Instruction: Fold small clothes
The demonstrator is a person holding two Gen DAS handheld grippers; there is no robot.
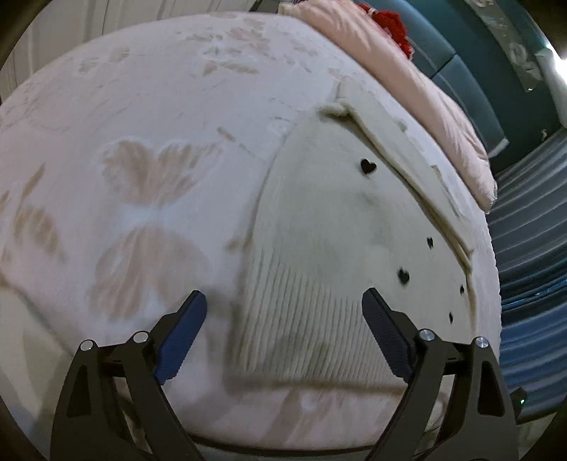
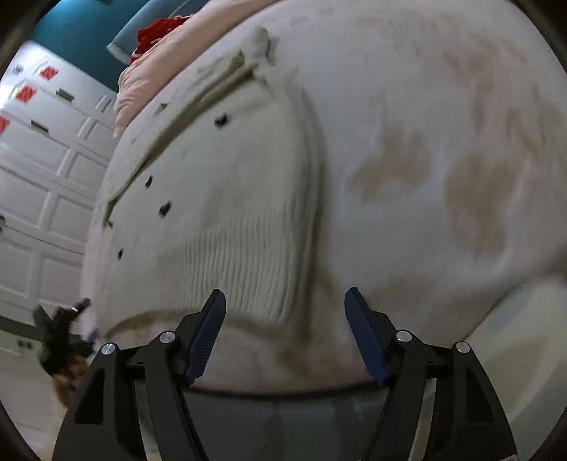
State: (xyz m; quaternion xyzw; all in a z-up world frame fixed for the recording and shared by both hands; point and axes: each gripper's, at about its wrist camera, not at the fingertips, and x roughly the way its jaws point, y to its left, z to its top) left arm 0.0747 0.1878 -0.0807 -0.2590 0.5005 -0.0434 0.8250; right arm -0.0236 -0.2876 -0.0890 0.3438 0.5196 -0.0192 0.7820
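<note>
A small cream knitted garment with small black hearts lies flat on the pale bed cover, its ribbed hem toward me. My left gripper is open and empty, its fingers straddling the hem's left part just above it. In the right wrist view the same garment lies left of centre. My right gripper is open and empty over the hem's right corner. The left gripper shows blurred at the lower left there.
A pink folded cloth and a red item lie at the bed's far edge. A striped blue floor lies to the right. White panelled cabinets stand beyond the bed's edge.
</note>
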